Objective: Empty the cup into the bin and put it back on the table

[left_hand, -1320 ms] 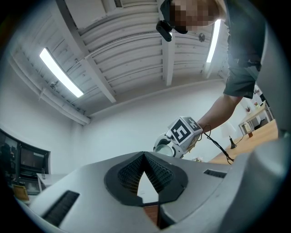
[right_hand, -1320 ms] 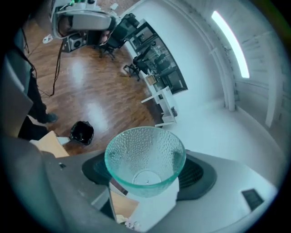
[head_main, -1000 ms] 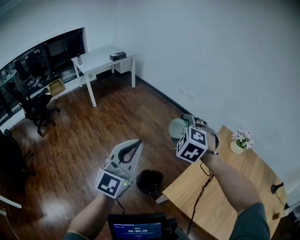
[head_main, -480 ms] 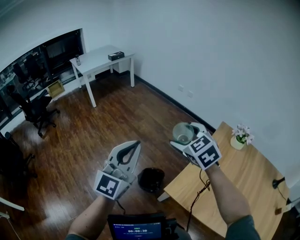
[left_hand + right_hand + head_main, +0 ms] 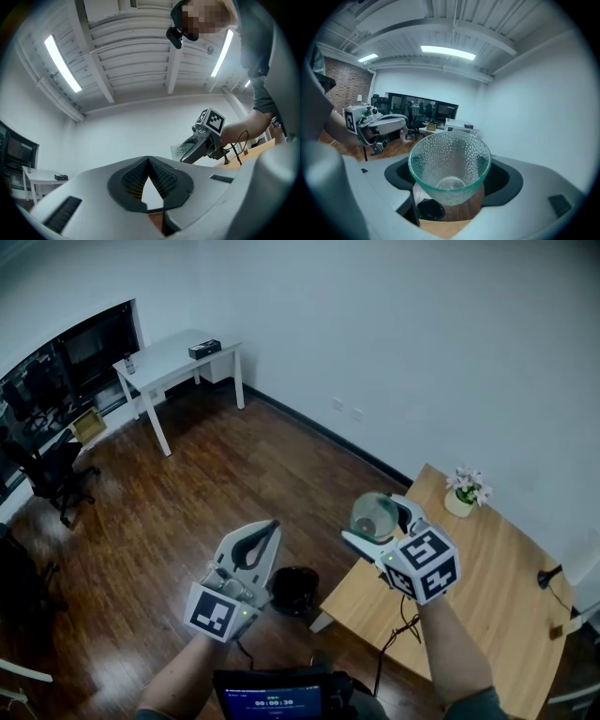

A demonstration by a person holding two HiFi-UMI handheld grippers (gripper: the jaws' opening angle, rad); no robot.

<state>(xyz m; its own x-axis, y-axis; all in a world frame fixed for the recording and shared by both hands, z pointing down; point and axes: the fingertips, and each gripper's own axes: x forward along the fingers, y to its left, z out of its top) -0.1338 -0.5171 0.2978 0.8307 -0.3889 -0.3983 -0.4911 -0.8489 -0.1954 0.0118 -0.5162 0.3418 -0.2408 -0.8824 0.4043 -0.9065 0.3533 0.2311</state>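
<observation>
A clear dimpled glass cup stands upright between the jaws of my right gripper, held in the air above the near corner of the wooden table. Looking down into the cup in the right gripper view, I see nothing inside it. The round black bin stands on the floor beside the table corner, and it shows below the cup as the bin. My left gripper hangs left of the bin, its jaws shut on nothing. In the left gripper view, the right gripper carries the cup.
A small flower pot stands at the table's far edge. A black stand is at the table's right side. A cable trails from my right arm. A white desk and an office chair stand far across the wooden floor.
The right gripper has turned the cup from tipped over to upright and carried it right, from near the bin to over the table corner. The left gripper has barely moved.
</observation>
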